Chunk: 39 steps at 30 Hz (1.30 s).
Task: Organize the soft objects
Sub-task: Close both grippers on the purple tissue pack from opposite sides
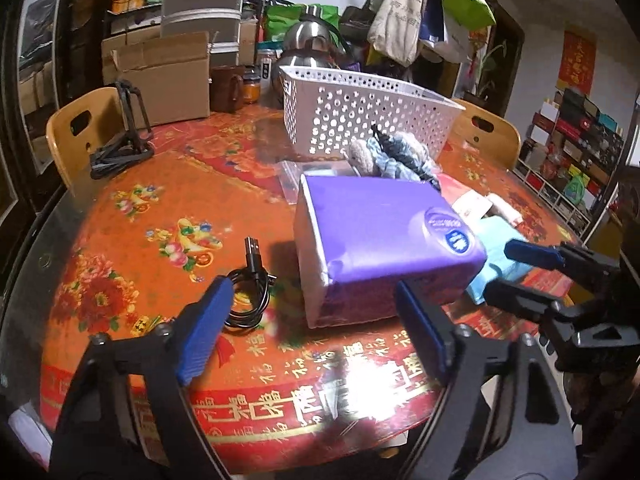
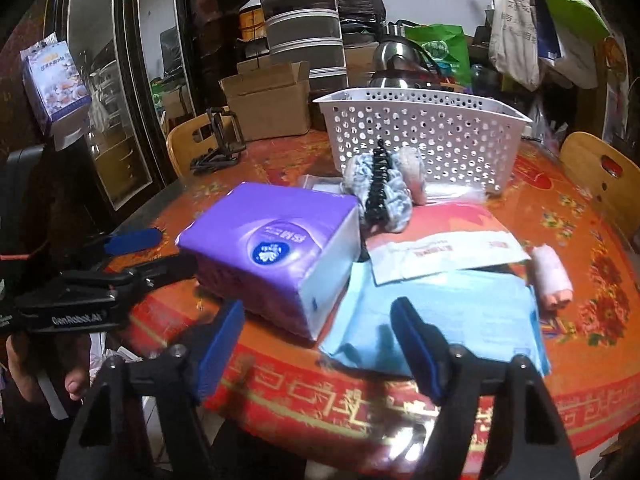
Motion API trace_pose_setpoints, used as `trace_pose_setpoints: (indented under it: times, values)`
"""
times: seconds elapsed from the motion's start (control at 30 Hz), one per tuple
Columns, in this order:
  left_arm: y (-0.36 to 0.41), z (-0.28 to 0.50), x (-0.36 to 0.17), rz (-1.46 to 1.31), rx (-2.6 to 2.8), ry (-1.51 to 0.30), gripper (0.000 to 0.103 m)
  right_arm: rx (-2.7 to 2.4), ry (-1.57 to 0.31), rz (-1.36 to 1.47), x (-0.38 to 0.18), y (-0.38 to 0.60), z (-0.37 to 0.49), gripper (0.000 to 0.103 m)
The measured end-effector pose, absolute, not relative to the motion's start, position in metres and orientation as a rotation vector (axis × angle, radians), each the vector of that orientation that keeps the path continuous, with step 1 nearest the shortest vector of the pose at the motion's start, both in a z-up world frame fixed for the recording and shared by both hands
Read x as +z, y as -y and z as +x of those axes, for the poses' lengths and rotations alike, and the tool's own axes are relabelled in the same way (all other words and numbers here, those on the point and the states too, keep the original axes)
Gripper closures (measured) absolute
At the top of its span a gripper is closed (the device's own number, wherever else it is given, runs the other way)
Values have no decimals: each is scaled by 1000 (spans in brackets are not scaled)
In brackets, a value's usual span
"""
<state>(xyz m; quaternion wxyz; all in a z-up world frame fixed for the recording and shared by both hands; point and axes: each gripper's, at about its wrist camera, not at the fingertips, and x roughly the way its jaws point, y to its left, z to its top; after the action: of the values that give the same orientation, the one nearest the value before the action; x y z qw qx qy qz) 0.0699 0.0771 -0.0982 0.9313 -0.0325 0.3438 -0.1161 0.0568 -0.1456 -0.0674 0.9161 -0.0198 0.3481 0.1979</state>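
Note:
A purple tissue pack (image 1: 380, 236) lies on the red table, also in the right wrist view (image 2: 272, 252). My left gripper (image 1: 316, 332) is open and empty just in front of it; it shows from the side in the right wrist view (image 2: 156, 248). My right gripper (image 2: 320, 344) is open and empty over a light blue packet (image 2: 448, 312), and shows at the right of the left wrist view (image 1: 508, 268). Behind lie grey-blue scrunchies (image 2: 396, 188) with a black hair claw (image 2: 378, 184), a pink roll (image 2: 552, 276) and a white perforated basket (image 2: 424, 128).
A black USB cable (image 1: 250, 288) lies left of the tissue pack. A red and white paper packet (image 2: 440, 248) lies behind the blue one. Cardboard boxes (image 1: 168, 76), a kettle (image 1: 308, 40), a black folding stand (image 1: 124, 136) and wooden chairs (image 1: 84, 132) ring the table.

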Motion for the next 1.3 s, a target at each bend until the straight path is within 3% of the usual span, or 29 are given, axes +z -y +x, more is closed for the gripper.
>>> trace_pose_setpoints:
  times: [0.5,0.63,0.77,0.9,1.3]
  values:
    - [-63,82,-117,-48,-357,-724,36,475,-744,-63,-81,128,79,51]
    - [-62,82,-118,-70,-386,-727,50,489,-747,-67,-83,128,80,55]
    - [-58,81,-118,-64,-390,-733,54,515,-757,-64,-87,127,83,61]
    - [-59,78,-117,-81,-396,-733,58,511,-751,-77,-88,128,83,61]
    - [-53,75,-106,-149,-319,-750,60,523,-718,-84,-84,132,82,62]
